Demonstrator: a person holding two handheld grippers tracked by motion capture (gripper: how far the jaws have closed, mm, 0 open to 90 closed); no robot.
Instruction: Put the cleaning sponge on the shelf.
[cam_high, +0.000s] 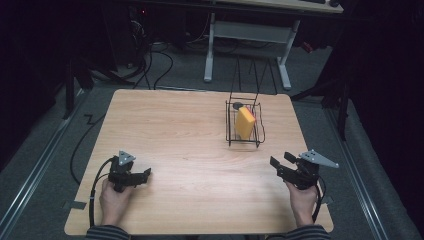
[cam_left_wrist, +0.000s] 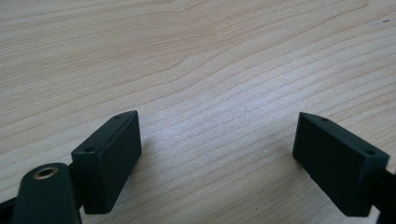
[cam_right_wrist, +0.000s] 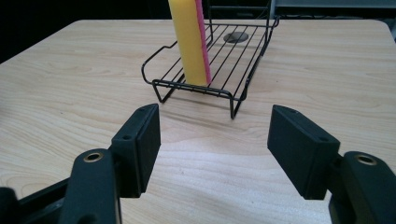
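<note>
- Two grippers are held low in the high view: left gripper (cam_high: 142, 176) at lower left, right gripper (cam_high: 279, 161) at lower right, jaws apart, nothing between them.
- A yellow sponge (cam_high: 244, 122) is stood upright in the wire rack (cam_high: 231, 131), upper right of centre.

Two forearms in striped sleeves enter the high view from the bottom edge, one toward the left corner, one toward the right. The left hand (cam_high: 114, 200) wraps the handle of the left gripper (cam_high: 146, 173), whose black jaws point toward 3 o'clock, low and close to level. In the left gripper view those jaws stand wide apart with nothing between them. The right hand (cam_high: 301, 197) grips the right gripper (cam_high: 279, 160), its jaws aimed toward 10 o'clock and its grey three-cornered plate jutting toward 3 o'clock. In the right gripper view its jaws are spread, holding nothing. A black cable loops from each gripper back beside its wrist.
</note>
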